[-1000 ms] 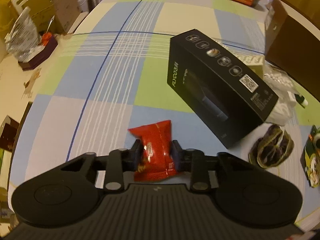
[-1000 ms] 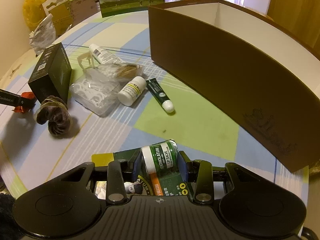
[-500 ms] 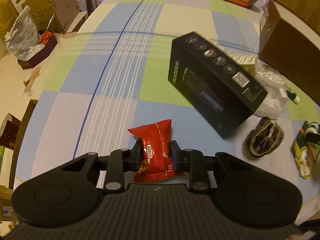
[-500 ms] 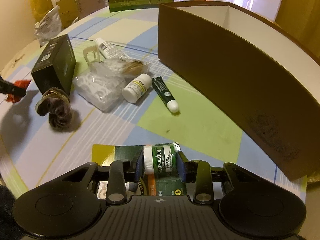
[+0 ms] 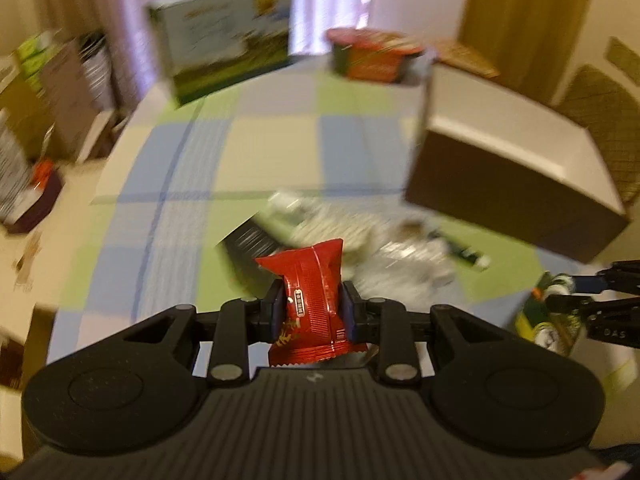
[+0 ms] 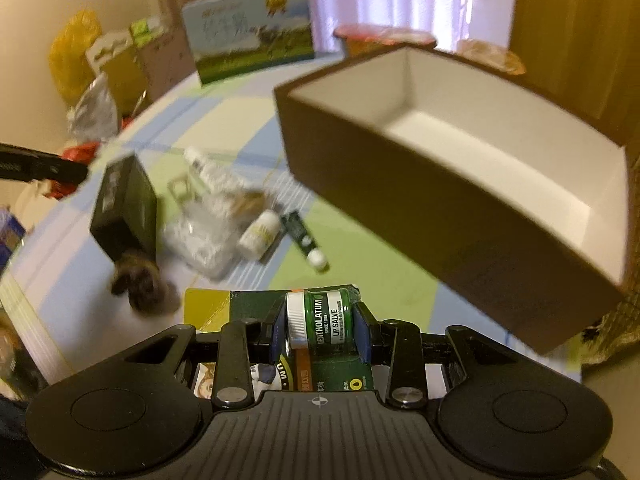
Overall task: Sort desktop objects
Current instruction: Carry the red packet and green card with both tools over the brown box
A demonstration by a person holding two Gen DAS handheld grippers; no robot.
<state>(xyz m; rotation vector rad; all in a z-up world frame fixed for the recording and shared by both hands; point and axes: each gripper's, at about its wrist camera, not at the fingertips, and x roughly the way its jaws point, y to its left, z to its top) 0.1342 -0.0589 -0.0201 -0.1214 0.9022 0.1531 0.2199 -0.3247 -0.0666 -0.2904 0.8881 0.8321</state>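
Observation:
My left gripper [image 5: 312,310] is shut on a red snack packet [image 5: 310,300] and holds it up above the checked tablecloth. My right gripper [image 6: 320,326] is shut on a green Mentholatum lip salve pack [image 6: 320,320] on its card, also lifted; it shows at the right edge of the left wrist view [image 5: 548,312]. An open brown box with a white inside [image 6: 460,152] stands ahead and to the right, also in the left wrist view [image 5: 508,184].
On the cloth lie a black box [image 6: 126,208], a dark hair tie [image 6: 138,280], clear plastic bags [image 6: 204,236], a small white bottle [image 6: 258,234] and a green tube [image 6: 302,240]. A milk carton [image 6: 252,36] and noodle cups [image 5: 372,54] stand at the far edge.
Both grippers have risen off the table with their objects and tilted toward the brown box, whose white inside now shows. Both views are blurred by the motion.

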